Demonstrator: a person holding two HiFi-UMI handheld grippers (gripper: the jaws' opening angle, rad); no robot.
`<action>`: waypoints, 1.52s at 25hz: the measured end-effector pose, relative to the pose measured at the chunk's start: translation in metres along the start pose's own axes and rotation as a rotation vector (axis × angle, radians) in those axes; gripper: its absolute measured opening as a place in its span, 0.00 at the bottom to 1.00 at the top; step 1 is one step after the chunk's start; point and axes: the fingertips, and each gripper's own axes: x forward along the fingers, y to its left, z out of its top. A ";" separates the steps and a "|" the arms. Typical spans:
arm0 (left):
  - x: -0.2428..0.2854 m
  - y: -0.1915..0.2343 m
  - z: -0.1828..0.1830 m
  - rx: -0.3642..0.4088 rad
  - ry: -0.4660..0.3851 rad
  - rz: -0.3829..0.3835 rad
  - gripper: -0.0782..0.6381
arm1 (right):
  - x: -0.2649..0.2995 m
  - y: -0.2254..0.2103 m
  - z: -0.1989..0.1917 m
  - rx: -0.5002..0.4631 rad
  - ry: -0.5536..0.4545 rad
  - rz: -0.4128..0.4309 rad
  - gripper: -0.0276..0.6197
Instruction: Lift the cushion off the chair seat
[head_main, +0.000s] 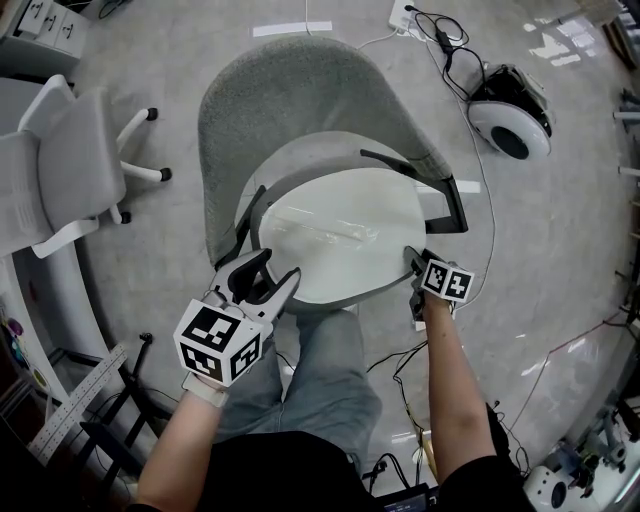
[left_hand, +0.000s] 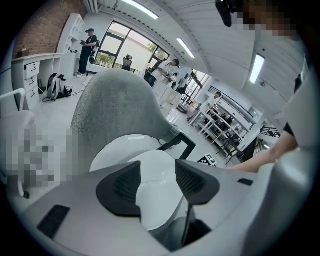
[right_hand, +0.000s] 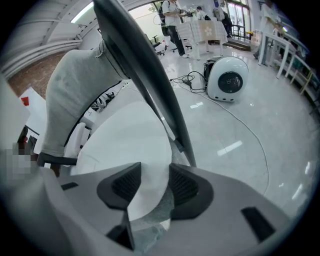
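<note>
Left gripper (head_main: 278, 266), jaws spread, straddles the white cushion's (head_main: 340, 235) front-left rim on the grey chair (head_main: 290, 100). Right gripper (head_main: 415, 262), jaws part-spread, straddles its right rim, pads seemingly not pressing.

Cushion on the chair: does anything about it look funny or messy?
A little. The white cushion lies flat on the grey chair, but it seems to be wrapped in shiny clear film that is crinkled across the middle. Nothing looks spilled or broken.
</note>
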 end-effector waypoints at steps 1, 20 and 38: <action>0.000 0.001 0.000 -0.006 -0.001 0.001 0.41 | -0.002 -0.001 0.002 0.025 -0.013 0.007 0.27; -0.019 -0.013 0.019 -0.009 -0.018 -0.033 0.41 | -0.047 0.055 0.037 -0.012 -0.142 0.113 0.08; -0.044 -0.046 0.042 0.053 -0.015 -0.111 0.41 | -0.140 0.147 0.054 -0.039 -0.231 0.203 0.08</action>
